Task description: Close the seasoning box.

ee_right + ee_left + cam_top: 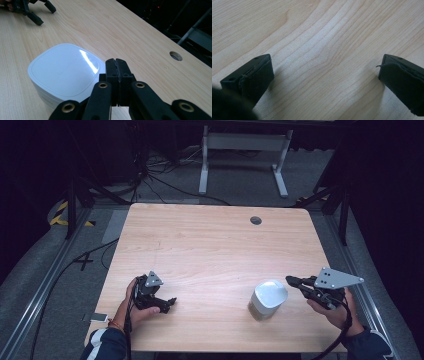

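Observation:
A white-lidded container with rounded corners stands on the wooden table near its front right; its lid is on. My right gripper is shut with nothing between its fingers, hovering just right of the container, jaws pressed together above the lid's edge. My left gripper rests low at the front left of the table, open, its two black fingers wide apart over bare wood. The left gripper also appears far off in the right gripper view.
A round cable hole sits near the table's far edge. Beyond the table stand a white desk frame and loose cables on the grey floor. Dark metal rails run along both sides.

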`<state>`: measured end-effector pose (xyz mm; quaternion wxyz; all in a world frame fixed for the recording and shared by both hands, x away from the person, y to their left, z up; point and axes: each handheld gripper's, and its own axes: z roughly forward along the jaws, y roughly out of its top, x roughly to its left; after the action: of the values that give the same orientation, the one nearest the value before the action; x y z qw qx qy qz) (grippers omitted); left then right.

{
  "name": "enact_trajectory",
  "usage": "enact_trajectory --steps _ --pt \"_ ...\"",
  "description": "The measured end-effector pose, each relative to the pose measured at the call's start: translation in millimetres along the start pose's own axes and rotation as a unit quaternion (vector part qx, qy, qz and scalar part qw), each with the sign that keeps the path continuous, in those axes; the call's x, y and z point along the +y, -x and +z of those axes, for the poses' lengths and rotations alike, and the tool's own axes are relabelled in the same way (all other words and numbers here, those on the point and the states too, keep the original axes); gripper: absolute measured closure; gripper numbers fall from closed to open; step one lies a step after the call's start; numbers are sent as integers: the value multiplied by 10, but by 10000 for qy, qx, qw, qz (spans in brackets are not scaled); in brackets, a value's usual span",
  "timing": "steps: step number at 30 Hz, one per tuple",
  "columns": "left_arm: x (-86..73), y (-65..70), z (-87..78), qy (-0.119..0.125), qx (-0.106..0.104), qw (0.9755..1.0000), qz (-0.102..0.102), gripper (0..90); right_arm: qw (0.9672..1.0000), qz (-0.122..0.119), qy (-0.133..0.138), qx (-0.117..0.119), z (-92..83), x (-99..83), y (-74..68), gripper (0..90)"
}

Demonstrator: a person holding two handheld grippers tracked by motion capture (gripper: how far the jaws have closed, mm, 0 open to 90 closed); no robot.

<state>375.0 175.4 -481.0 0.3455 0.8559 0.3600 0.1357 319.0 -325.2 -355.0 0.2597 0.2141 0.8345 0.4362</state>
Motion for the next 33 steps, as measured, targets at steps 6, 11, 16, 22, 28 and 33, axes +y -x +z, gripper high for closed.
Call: enact_trajectory --steps 6,11,16,22,28,33 --pt "0 0 0 0 1 10000 -1 1 9998 78 -54 -198 -94 -106 46 896" --pt "0 2 1 5 -5 10000 -19 0 9991 145 -161 -363 -169 -233 107 895" --pt "1 1 3 3 -25 10000 -11 0 9982 248 -228 -502 -212 -368 171 884" --pt "3 -3 4 11 -13 10000 14 1 9974 287 -361 -558 -213 -509 186 787" --pt "4 -4 5 3 -31 10000 15 1 9958 424 -522 -613 -199 -701 175 640" --pt "8 -8 1 -40 -73 10000 32 1 9930 666 -771 -602 -186 -923 175 517"
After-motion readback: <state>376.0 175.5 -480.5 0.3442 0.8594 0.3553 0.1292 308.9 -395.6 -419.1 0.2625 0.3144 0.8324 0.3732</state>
